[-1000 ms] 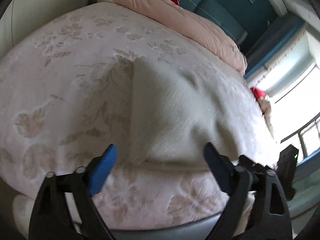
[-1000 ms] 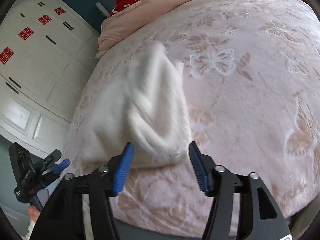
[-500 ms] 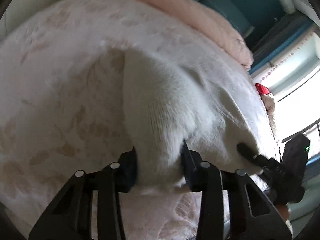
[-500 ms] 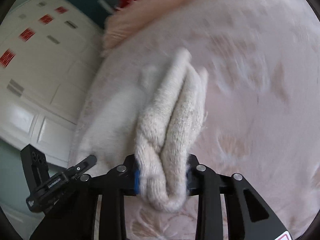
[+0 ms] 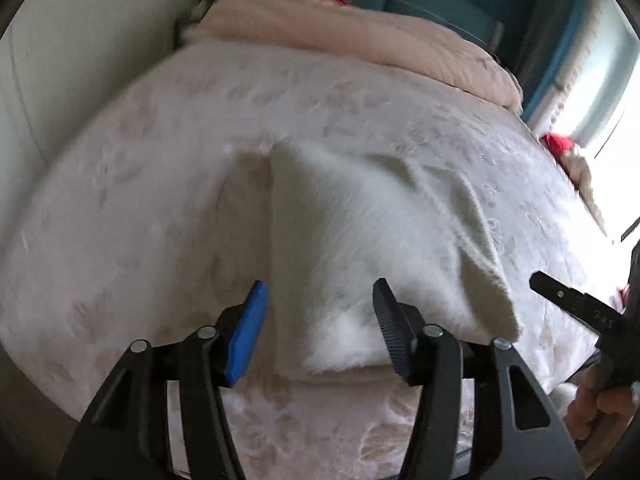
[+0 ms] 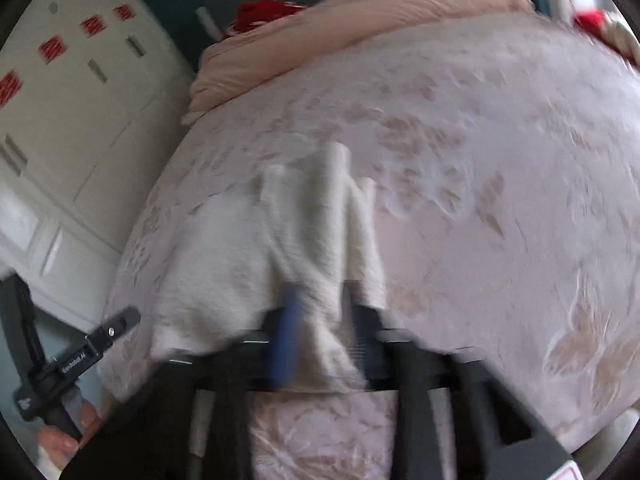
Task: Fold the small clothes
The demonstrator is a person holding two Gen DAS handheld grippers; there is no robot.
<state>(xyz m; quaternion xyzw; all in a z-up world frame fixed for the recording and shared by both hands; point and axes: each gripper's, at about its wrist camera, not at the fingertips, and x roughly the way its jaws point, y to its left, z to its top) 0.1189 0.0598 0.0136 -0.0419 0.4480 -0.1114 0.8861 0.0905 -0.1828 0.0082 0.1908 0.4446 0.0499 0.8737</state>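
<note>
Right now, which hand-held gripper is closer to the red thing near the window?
Right. The right hand-held gripper sits on the window side of the white garment, nearer the red thing; the left hand-held gripper is farther.

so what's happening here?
A person with a gripper in each hand is folding a white knit garment on a bed. The right gripper is shut on one bunched edge of it. The left gripper sits at the other edge with its jaws opening; the cloth lies between them, and the pads do not seem to press it.
</note>
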